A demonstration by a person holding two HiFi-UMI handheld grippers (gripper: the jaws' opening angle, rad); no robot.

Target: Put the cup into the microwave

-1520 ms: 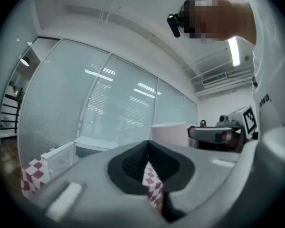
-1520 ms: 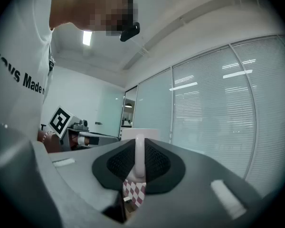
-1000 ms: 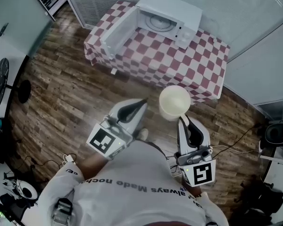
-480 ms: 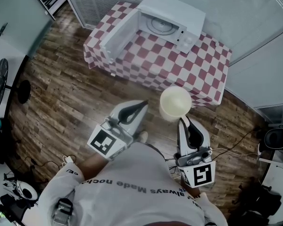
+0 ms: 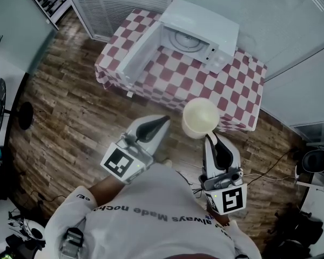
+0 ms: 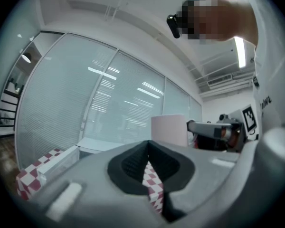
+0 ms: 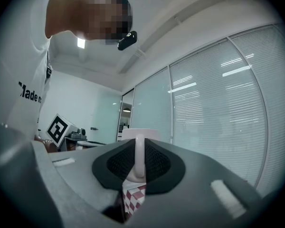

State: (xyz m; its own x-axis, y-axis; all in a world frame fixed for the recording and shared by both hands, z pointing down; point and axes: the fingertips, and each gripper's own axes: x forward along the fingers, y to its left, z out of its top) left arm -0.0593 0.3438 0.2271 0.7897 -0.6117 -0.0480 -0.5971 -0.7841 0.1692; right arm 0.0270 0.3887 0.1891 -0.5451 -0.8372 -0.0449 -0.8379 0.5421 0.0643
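Right gripper (image 5: 208, 137) is pinching the round cream cup (image 5: 200, 117) by its handle. Left gripper (image 5: 164, 118) is hanging pressed together. Boxy white microwave (image 5: 201, 21) is sitting open at the checkered table (image 5: 229, 93) far edge.

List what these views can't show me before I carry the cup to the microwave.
- Cup handle: in the head view, covered by the right gripper clamped on it.
- Cup body: in the right gripper view, behind the gripper itself; only the rim shows.
- Cup contents: in the head view the inside is evenly pale, so I cannot tell whether it is empty or filled.
- Microwave buttons: in the head view, too small to read.
- Microwave inside: neither gripper view looks into it.
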